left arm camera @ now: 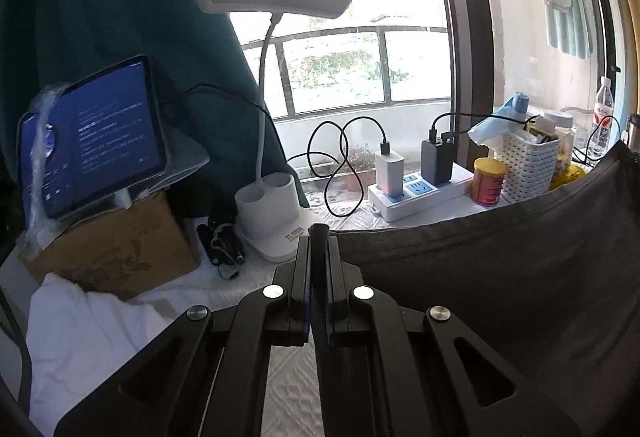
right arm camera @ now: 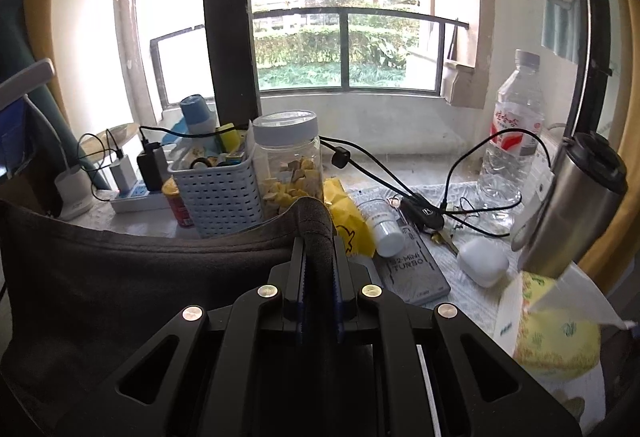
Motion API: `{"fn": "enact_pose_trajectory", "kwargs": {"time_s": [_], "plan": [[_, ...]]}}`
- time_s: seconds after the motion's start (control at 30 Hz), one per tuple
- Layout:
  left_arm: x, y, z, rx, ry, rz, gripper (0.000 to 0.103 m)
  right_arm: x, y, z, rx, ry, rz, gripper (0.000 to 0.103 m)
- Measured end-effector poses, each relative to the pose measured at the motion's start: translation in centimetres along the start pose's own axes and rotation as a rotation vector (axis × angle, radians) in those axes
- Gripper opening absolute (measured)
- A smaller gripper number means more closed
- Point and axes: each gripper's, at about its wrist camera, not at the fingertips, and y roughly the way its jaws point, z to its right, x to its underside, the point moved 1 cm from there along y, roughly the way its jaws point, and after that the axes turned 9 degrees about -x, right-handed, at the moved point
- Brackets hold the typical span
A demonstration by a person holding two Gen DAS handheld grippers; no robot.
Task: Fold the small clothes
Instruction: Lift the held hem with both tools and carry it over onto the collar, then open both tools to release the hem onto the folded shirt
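Observation:
A dark grey garment [left arm camera: 500,277] hangs stretched between my two grippers, its hemmed top edge running across both views. In the left wrist view my left gripper [left arm camera: 319,237] is shut on one corner of it, and the cloth spreads away to the right. In the right wrist view my right gripper [right arm camera: 318,233] is shut on the other corner, where a fold of the garment [right arm camera: 120,277] bulges up between the pads and drapes off to the left. A white garment [left arm camera: 88,337] lies crumpled on the table at the lower left of the left view.
Behind the cloth the table is crowded: a white desk lamp [left arm camera: 276,221], a tablet [left arm camera: 104,133] on a cardboard box [left arm camera: 116,249], a power strip [left arm camera: 416,193], a red can [left arm camera: 488,181], a white basket [right arm camera: 218,189], a jar [right arm camera: 290,157], a water bottle [right arm camera: 514,129], a steel flask [right arm camera: 576,205], a tissue box [right arm camera: 552,321].

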Motion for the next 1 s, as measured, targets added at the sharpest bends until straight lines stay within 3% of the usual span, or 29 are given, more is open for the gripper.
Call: {"fn": "enact_pose_trajectory", "kwargs": {"time_s": [0.33,0.57,0.83,1.0], "plan": [[-1.1,4.3,0.3,-0.006,0.032,-0.010,0.004,-1.1,4.3,0.8,0.010,0.002,-0.016,0.012],[0.6,7.8,0.9,0.014,0.020,-0.067,0.004,0.4,8.1,1.3,0.042,0.012,-0.081,0.012],[2.7,10.6,1.2,-0.016,0.029,-0.148,0.004,1.6,8.7,4.2,0.154,0.102,-0.093,0.013],[2.8,11.6,1.4,-0.017,0.033,-0.183,0.006,2.3,8.3,5.1,0.159,0.111,-0.122,0.028]]}}
